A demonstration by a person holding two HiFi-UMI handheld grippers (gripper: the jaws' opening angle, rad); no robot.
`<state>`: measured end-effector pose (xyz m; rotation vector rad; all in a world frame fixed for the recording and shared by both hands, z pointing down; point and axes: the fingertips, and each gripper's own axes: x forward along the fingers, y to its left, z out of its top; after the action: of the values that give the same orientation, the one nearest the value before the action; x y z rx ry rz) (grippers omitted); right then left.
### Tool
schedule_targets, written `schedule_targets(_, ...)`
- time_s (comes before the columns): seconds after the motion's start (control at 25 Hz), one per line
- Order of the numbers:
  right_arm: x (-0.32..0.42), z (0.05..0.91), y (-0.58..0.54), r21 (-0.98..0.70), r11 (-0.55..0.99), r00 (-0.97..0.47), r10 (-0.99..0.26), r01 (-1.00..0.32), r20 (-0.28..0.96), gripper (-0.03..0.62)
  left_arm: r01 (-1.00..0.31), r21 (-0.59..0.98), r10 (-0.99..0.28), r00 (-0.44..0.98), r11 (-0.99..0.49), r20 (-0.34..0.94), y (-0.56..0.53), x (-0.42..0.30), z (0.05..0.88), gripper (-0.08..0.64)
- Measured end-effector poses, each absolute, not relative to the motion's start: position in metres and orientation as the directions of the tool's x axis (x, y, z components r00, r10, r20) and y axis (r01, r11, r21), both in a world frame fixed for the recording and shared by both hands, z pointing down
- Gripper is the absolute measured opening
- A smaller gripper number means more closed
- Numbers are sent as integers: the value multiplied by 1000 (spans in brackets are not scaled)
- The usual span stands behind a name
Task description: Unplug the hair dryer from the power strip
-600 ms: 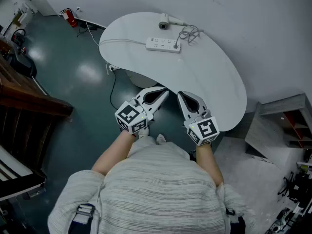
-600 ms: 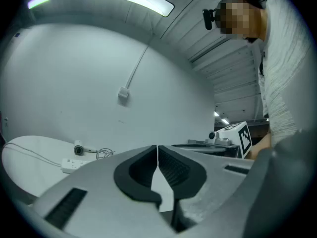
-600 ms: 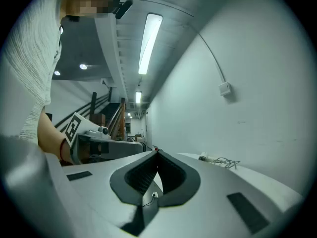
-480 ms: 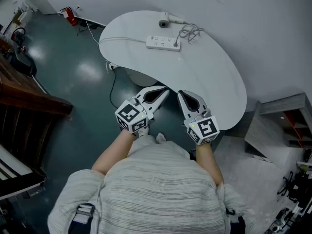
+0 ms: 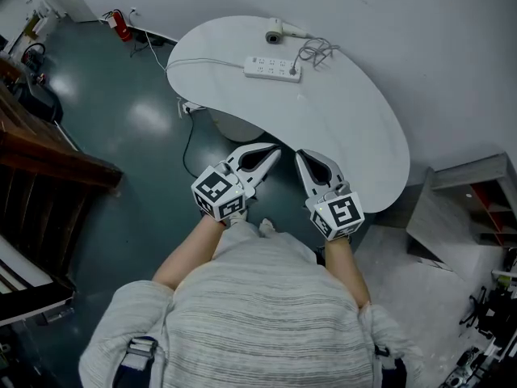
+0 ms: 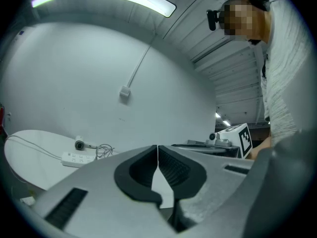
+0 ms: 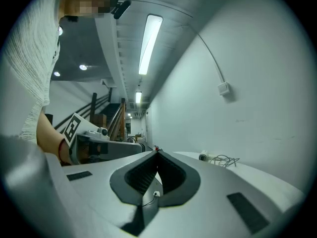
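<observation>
1. The hair dryer (image 5: pixel 274 34) lies at the far edge of the surface (image 5: pixel 355 136), by the wall. It is well apart from both grippers, which are held over the floor (image 5: pixel 137 128) just off the near edge.
2. The left gripper (image 5: pixel 275 149) is pressed together with nothing between its pads. The right gripper (image 5: pixel 299 154) is likewise pressed together and empty. Both are level, aimed towards the far side of the surface.
3. The power strip (image 5: pixel 273 69) lies just on the near side of the dryer, between it and the grippers. The dryer's cord (image 5: pixel 316 53) is heaped in loose loops just right of both.
4. The surface is white, smooth and bean-shaped. The strip is a white, flat oblong block with rows of sockets. The dryer is small and pale, with a round dark mouth. The cord is thin and grey. The gripper pads are dark and ribbed, set in grey shells.
5. The dryer's long axis runs left to right along the far edge, handle to the right. Its mouth is turned towards the person.
6. The strip runs almost parallel to it. A small dark plug sits at the strip's right end, and the strip's white cable trails left.
</observation>
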<state>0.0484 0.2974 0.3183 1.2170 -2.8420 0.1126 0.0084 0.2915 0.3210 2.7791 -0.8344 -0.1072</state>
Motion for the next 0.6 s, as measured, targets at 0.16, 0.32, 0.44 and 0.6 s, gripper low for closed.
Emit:
schedule_targets(0.16,50,318,303,-56,692,-694,-718,-720,52,25,-534,250,-550,835,-807,8,295,10,325,8)
schedule_targets(0.32,51,317,303,-37,704,-705,-707,-709,51,27,-542,228,-551,834,-809,26,294,13,324,8)
schedule_targets(0.44,46,315,296,-32,715,-715,-697,-699,51,28,-552,220,-560,828,-804,29,287,8,320,8)
schedule_targets(0.6,41,312,281,-30,721,-722,-690,-692,46,28,-571,217,-580,814,-792,24,272,-2,318,8)
